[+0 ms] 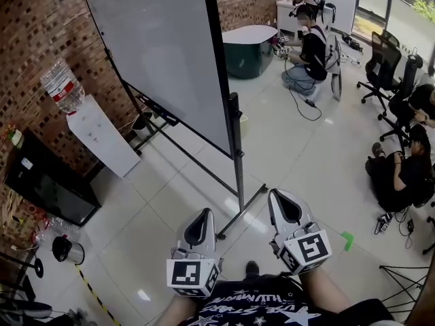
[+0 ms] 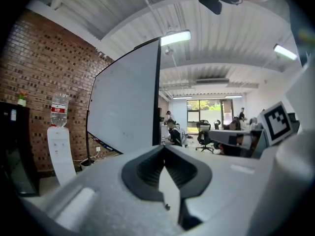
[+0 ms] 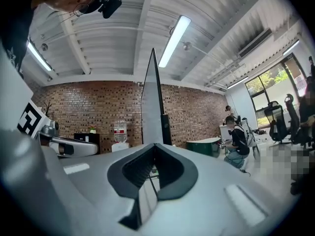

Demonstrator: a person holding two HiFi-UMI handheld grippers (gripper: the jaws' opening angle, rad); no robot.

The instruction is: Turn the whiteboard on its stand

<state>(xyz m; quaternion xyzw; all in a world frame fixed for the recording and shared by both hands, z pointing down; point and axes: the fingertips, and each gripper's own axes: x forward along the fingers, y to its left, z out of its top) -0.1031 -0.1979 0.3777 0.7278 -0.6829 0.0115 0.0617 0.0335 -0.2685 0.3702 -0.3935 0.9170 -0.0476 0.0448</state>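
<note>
So the whiteboard (image 1: 156, 53) is up on its black stand (image 1: 238, 158) on the tiled floor, out in front of me, close to the brick wall (image 1: 41, 26), with its near edge facing my way. Neither tongs is touching it. The left tongs (image 1: 202, 214) and right tongs (image 1: 277, 197) sit short of the post with the stand's near foot showing between them, and both are pinched closed on nothing. A water dispenser (image 1: 102, 141) stands left of the board, and people (image 1: 401, 175) sit on the floor off to the right.
</note>
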